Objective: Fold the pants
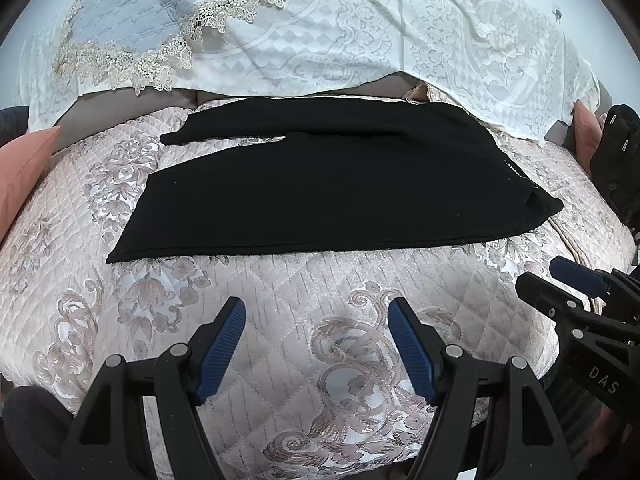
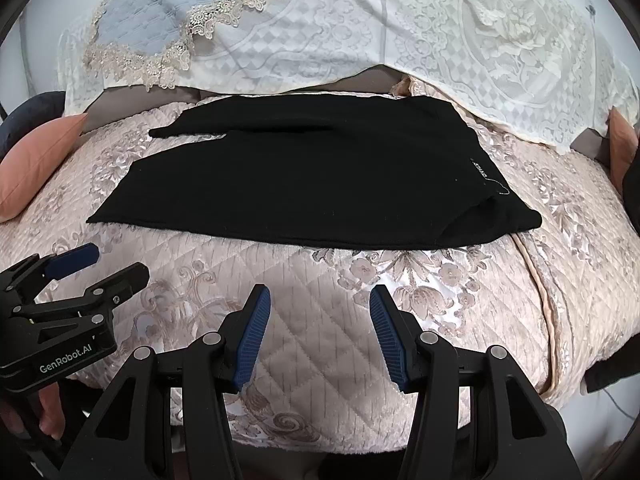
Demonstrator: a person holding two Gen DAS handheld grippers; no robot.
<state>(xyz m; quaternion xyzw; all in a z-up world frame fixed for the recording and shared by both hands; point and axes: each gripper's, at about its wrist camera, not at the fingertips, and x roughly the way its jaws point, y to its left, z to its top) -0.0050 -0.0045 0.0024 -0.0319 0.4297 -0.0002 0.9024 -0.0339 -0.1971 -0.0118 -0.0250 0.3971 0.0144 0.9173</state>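
Note:
Black pants point(image 1: 332, 184) lie flat on the quilted pink bedspread point(image 1: 280, 300), legs pointing left and waistband at the right; they also show in the right wrist view point(image 2: 312, 176). One leg lies on top, the other peeks out behind at the left. My left gripper point(image 1: 316, 312) is open and empty, held above the bedspread in front of the pants. My right gripper point(image 2: 320, 300) is open and empty, also short of the pants' near edge. Each gripper shows in the other's view, the right one point(image 1: 560, 280) and the left one point(image 2: 108, 264).
A white lace cover point(image 1: 400, 32) and a grey lace-trimmed cushion point(image 1: 128, 12) lie behind the pants. Pink pillows sit at the far left point(image 1: 20, 168) and far right point(image 2: 620, 140). A dark bag point(image 1: 616, 156) stands at the right edge.

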